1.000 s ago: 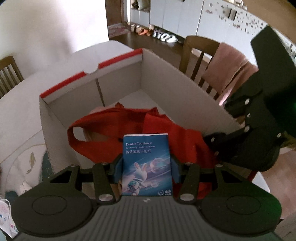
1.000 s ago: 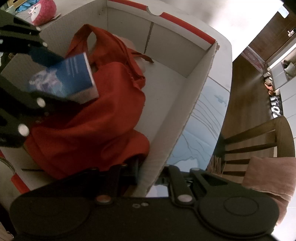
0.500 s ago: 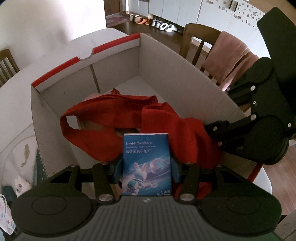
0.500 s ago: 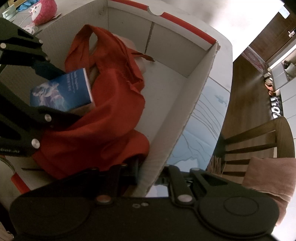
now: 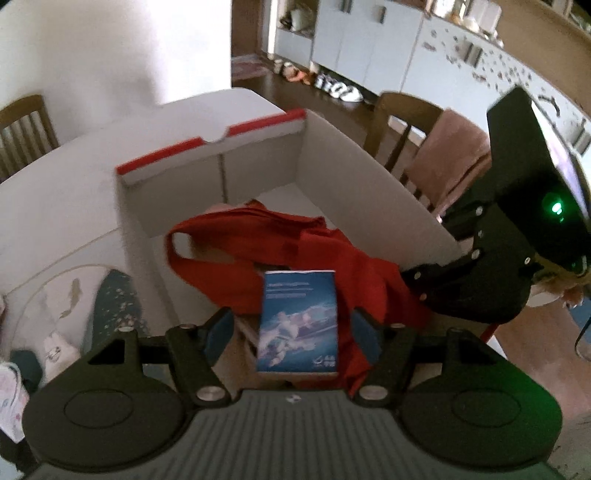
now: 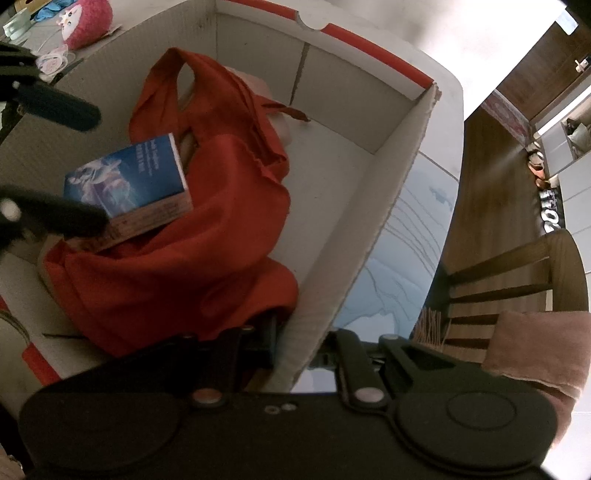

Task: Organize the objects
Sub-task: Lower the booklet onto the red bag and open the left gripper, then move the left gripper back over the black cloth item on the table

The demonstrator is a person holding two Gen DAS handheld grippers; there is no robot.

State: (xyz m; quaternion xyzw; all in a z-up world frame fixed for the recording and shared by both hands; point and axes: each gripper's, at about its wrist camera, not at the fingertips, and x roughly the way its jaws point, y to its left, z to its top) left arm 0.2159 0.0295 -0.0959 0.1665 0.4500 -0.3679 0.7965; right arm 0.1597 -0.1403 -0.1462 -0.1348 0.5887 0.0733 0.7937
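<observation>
**A:** Where is the blue tissue pack (image 5: pixel 298 320) right now?

**B:** It lies inside the white cardboard box with the red rim (image 5: pixel 369 173), resting on top of a crumpled red cloth tote bag (image 5: pixel 266 243) that fills the near end of the box. In the right wrist view the tissue pack (image 6: pixel 127 184) sits tilted on the folds of the tote bag (image 6: pixel 207 236), printed face up.

**A:** Is anything holding it?

**B:** It seems not. The left hand-held gripper (image 5: pixel 293 328) has the pack between its blue pads (image 5: pixel 218 330), but there is a clear gap on each side and the jaws are opening. My reading is that the pack is being let go here because the soft bag gives it a bed to settle on.

**A:** And the other one?

**B:** The right hand-held gripper (image 6: pixel 291 345) is nearly closed, straddling the box wall (image 6: pixel 373 236) at its near corner, one finger inside by the bag and one outside. It looks clamped on the cardboard, probably to keep the light box steady on the counter (image 5: pixel 55 195) while the pack goes in.

**A:** What else is around?

**B:** A pink plush toy (image 6: pixel 83 20) sits on the counter beyond the box, and a wooden chair with a pink towel (image 5: pixel 454 155) stands behind it.
</observation>
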